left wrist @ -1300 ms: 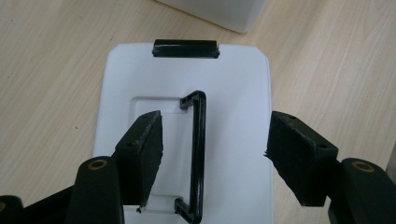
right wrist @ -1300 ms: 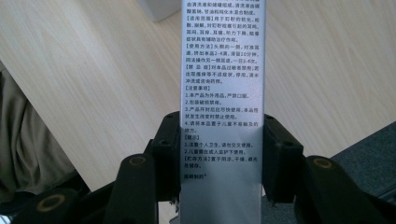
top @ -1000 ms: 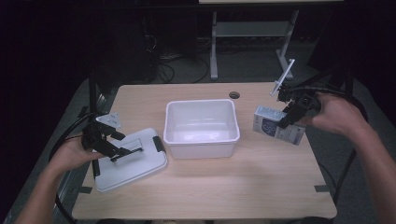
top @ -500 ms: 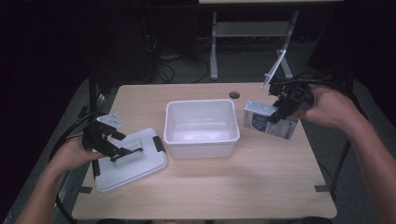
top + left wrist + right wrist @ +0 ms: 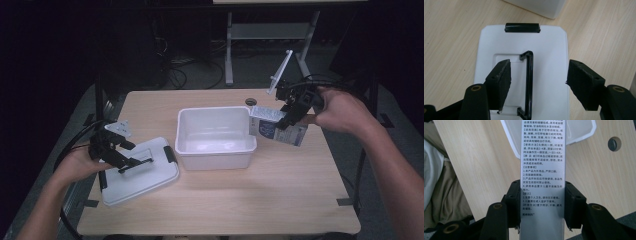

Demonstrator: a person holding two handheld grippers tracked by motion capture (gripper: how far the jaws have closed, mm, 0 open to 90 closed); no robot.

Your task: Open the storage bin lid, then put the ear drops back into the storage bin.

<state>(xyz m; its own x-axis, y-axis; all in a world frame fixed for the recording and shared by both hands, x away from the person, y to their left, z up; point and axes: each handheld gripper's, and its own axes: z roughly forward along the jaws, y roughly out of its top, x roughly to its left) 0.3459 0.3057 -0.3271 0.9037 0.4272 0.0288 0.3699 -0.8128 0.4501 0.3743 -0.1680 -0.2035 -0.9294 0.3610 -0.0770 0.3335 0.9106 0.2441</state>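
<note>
Box (image 5: 276, 129) clamped in right gripper (image 5: 290, 118) at bin's (image 5: 215, 150) three o'clock | light, stiff, crushable card: hold narrow sides | left gripper (image 5: 134, 161) open over lid (image 5: 142, 175)

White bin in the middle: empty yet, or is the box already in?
Empty: the white bin shows a bare floor; the box is clamped in the right gripper at its rim.

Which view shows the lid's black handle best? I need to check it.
The left gripper view: the handle lies close between open jaws. The high view shows it small, beside the left gripper.
</note>
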